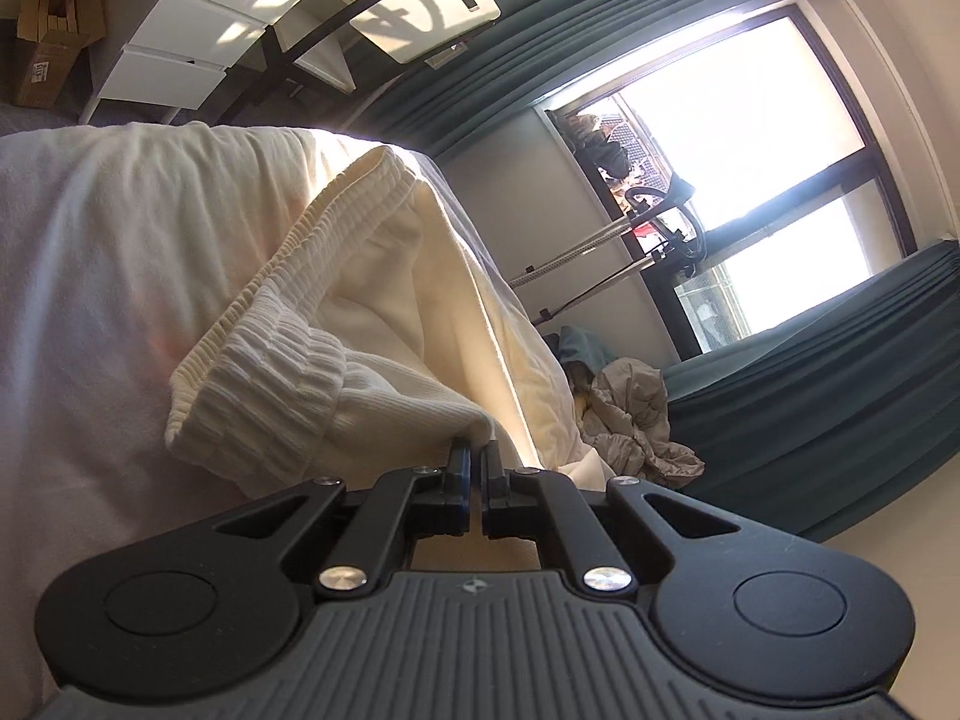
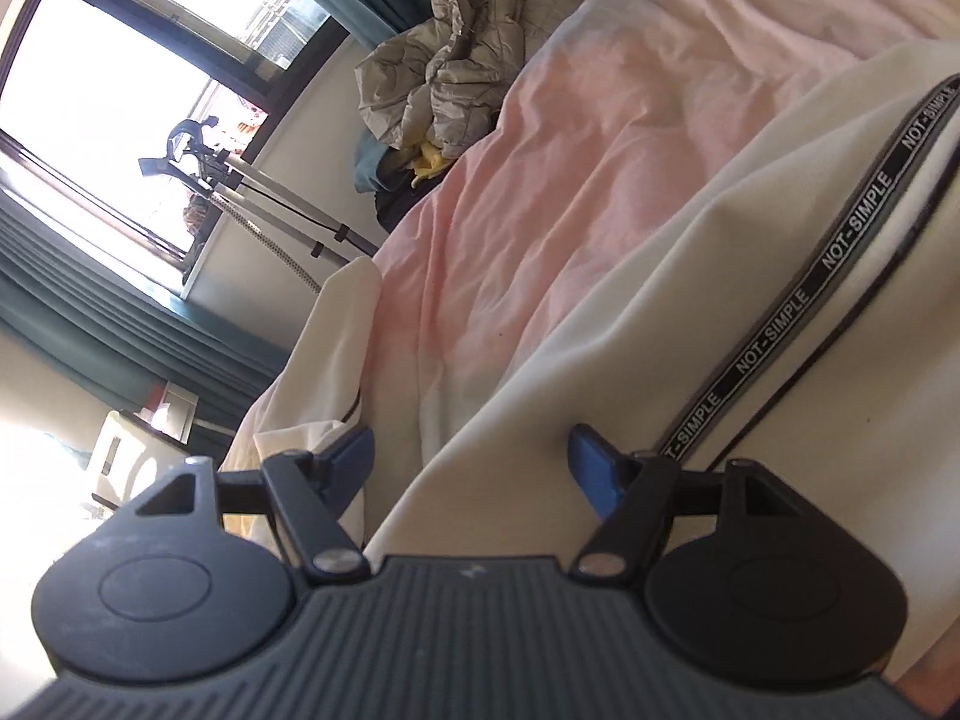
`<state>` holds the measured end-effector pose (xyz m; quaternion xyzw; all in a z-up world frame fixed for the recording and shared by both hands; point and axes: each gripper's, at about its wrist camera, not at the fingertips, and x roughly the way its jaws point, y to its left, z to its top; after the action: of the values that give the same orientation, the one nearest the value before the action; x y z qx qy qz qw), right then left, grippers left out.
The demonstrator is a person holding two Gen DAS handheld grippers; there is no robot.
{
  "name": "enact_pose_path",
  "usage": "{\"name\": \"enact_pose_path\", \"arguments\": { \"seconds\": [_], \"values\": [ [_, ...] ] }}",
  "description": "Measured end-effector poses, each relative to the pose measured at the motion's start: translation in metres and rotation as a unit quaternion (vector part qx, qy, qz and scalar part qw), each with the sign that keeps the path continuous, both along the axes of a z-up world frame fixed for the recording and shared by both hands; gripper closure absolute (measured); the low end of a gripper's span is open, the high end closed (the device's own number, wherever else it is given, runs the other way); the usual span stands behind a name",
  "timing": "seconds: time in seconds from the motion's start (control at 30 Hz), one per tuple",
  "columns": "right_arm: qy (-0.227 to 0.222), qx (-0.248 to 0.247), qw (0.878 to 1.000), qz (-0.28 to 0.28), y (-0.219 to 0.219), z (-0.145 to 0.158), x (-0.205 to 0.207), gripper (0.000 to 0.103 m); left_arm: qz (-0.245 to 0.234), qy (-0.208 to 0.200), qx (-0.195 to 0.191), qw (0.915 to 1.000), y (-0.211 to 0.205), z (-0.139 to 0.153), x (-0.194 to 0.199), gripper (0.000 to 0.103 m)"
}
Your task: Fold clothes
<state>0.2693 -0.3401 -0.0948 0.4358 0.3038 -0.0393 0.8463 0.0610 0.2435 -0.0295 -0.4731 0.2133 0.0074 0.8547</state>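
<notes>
A cream pair of trousers (image 1: pixel 384 276) with a ribbed elastic waistband (image 1: pixel 282 360) lies on a pink bed sheet (image 1: pixel 90 300). My left gripper (image 1: pixel 477 456) is shut on a fold of the cream fabric just below the waistband, and the cloth is lifted at the pinch. In the right wrist view the same cream garment (image 2: pixel 600 360) carries a black side stripe (image 2: pixel 840 252) printed "NOT-SIMPLE". My right gripper (image 2: pixel 470 441) stands open low over the garment's edge. Its blue pads (image 2: pixel 594 468) are wide apart and grip nothing.
A crumpled grey-beige pile of clothes (image 2: pixel 444 78) lies at the far end of the pink sheet (image 2: pixel 600 150). Teal curtains (image 1: pixel 810 420) frame a bright window (image 1: pixel 750 120). A white drawer unit (image 1: pixel 180 42) and cardboard boxes (image 1: pixel 54 30) stand beyond the bed.
</notes>
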Motion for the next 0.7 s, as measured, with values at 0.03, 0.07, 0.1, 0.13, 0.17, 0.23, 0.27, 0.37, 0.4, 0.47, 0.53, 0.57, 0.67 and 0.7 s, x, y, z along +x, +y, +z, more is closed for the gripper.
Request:
{"name": "enact_pose_path", "arguments": {
  "seconds": [0.03,0.07,0.1,0.13,0.17,0.23,0.27,0.37,0.4,0.47,0.53,0.57,0.67,0.7],
  "values": [
    [0.016,-0.004,1.000,-0.001,0.001,0.000,0.005,0.031,-0.003,-0.005,0.003,1.0000,0.000,0.002,-0.003,0.100],
    [0.033,-0.019,0.999,0.005,0.003,-0.001,0.011,0.031,-0.005,-0.010,0.007,0.9999,-0.001,0.004,-0.006,0.100],
    [0.050,-0.033,0.998,0.010,0.006,-0.001,0.016,0.031,-0.007,-0.014,0.011,0.9998,-0.001,0.006,-0.008,0.100],
    [0.068,-0.048,0.996,0.016,0.008,-0.002,0.021,0.031,-0.008,-0.018,0.015,0.9997,-0.002,0.007,-0.011,0.100],
    [0.084,-0.062,0.994,0.021,0.010,-0.003,0.026,0.031,-0.008,-0.020,0.020,0.9996,-0.002,0.007,-0.014,0.100],
    [0.105,-0.086,0.990,0.031,0.015,-0.007,0.029,0.040,-0.008,-0.022,0.016,0.9996,-0.001,0.006,-0.018,0.100],
    [0.113,-0.095,0.988,0.035,0.016,-0.008,0.029,0.047,-0.008,-0.023,0.015,0.9996,0.000,0.005,-0.018,0.100],
    [0.102,-0.080,0.991,0.032,0.011,-0.005,0.013,0.088,-0.003,-0.020,0.020,0.9996,0.002,0.002,-0.019,0.100],
    [0.097,-0.077,0.992,0.030,0.010,-0.003,0.007,0.093,-0.002,-0.019,0.017,0.9997,0.003,0.001,-0.018,0.100],
    [0.076,-0.087,0.993,0.023,0.009,0.009,-0.014,0.095,-0.001,-0.019,0.004,0.9998,0.006,-0.002,-0.019,0.100],
    [0.057,-0.095,0.994,0.016,0.006,0.024,-0.041,0.095,0.001,-0.019,-0.010,0.9998,0.010,-0.005,-0.020,0.100],
    [0.047,-0.098,0.994,0.012,0.004,0.031,-0.054,0.095,0.003,-0.019,-0.012,0.9997,0.011,-0.004,-0.021,0.100],
    [0.026,-0.087,0.996,0.006,-0.002,0.045,-0.107,0.095,0.009,-0.019,-0.017,0.9996,0.014,-0.004,-0.025,0.100],
    [0.022,-0.080,0.997,0.005,-0.004,0.047,-0.124,0.095,0.012,-0.019,-0.018,0.9996,0.016,-0.003,-0.026,0.100]
  ]
}}
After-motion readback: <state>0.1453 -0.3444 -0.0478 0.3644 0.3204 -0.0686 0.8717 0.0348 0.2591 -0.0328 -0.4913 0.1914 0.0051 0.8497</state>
